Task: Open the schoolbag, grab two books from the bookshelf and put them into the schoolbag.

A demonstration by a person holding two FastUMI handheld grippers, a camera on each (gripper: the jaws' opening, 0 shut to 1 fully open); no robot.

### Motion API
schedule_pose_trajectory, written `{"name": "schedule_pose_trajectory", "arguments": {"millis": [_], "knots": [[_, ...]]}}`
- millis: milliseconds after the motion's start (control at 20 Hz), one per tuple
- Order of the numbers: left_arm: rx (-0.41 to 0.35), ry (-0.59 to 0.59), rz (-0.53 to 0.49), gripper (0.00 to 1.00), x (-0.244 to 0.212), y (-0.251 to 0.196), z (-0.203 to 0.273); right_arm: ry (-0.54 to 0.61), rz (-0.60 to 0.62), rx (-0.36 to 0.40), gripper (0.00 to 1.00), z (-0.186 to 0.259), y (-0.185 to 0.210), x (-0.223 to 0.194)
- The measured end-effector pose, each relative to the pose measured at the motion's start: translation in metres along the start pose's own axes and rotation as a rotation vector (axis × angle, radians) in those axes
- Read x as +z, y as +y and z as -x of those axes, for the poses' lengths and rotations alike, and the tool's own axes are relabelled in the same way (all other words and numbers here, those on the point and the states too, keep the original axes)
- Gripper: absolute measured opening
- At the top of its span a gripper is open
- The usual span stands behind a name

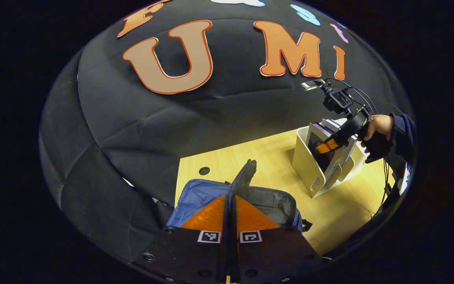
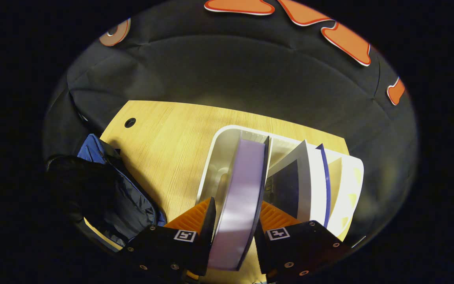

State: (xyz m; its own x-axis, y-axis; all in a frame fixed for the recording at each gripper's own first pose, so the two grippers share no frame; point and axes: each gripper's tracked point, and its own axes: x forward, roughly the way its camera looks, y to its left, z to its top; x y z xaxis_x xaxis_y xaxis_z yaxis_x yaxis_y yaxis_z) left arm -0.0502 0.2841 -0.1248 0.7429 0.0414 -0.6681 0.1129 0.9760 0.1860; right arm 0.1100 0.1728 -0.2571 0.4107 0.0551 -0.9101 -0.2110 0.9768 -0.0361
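Observation:
The blue schoolbag (image 1: 195, 197) lies on the wooden table with its dark inside (image 1: 272, 203) showing. My left gripper (image 1: 231, 194) is shut on the bag's opening edge, and a dark strip of that edge (image 1: 247, 171) stands up beyond the fingertips. Farther right, the right gripper (image 1: 327, 145), held by a hand (image 1: 376, 128), reaches into the white bookshelf (image 1: 306, 165). In the right gripper view, my right gripper (image 2: 237, 205) is shut on a lilac book (image 2: 242, 177) standing in the bookshelf (image 2: 215, 157), one finger on each side. More books (image 2: 309, 185) lean to its right. The schoolbag (image 2: 132, 205) lies at the left.
The table (image 2: 168, 138) has a round cable hole (image 2: 130, 122) near its far left corner. A dark gloved hand (image 2: 73, 185) sits over the bag at the left. Black cloth wall stands behind the table. Cables (image 1: 384, 177) hang off the right gripper.

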Motion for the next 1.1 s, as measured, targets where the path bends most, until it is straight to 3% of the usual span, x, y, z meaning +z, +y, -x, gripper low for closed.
{"name": "schedule_pose_trajectory", "arguments": {"millis": [400, 850, 1100], "knots": [[-0.017, 0.019, 0.006, 0.03, -0.003, -0.002, -0.001, 0.033, -0.076, 0.051, 0.42, 0.006, 0.002, 0.003], [-0.022, 0.030, 0.013, 0.04, -0.005, -0.004, 0.000, -0.051, -0.189, 0.143, 0.39, 0.077, -0.023, 0.016], [-0.023, 0.040, 0.010, 0.04, -0.005, -0.004, 0.001, -0.132, -0.295, 0.253, 0.38, 0.136, -0.033, 0.031]]}}
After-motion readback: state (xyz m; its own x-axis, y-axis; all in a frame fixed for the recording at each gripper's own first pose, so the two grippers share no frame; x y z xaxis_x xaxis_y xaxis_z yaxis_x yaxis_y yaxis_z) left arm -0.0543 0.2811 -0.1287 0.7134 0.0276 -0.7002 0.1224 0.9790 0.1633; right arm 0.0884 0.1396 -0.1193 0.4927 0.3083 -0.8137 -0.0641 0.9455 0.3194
